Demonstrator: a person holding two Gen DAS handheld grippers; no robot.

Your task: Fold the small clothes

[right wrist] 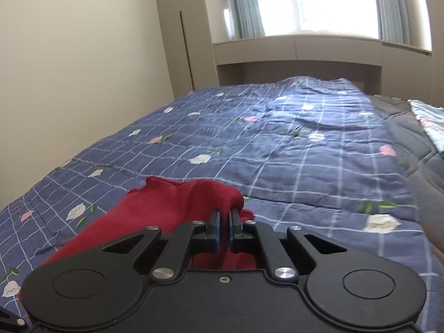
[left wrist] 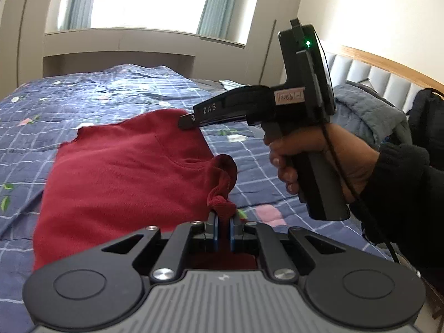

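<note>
The red garment (left wrist: 125, 166) lies spread on the bed's blue checked quilt (left wrist: 83, 100), stretching away ahead and to the left of the left gripper (left wrist: 224, 217). The fingers (left wrist: 213, 222) of that gripper are pressed together on a bunched red corner of the cloth, which puckers into a small knot just above their tips. Farther off, up and to the right of those fingers, the right gripper (left wrist: 184, 122) comes in from the side, held by a hand (left wrist: 319, 161) in a dark sleeve (left wrist: 402, 194); its tip meets the far edge of the garment. In the right wrist view, that gripper's fingers (right wrist: 234, 216) are nearly closed, pinching a raised fold of the red cloth, which humps up just ahead of them. A grey blanket (left wrist: 369, 111) lies beyond the right gripper.
</note>
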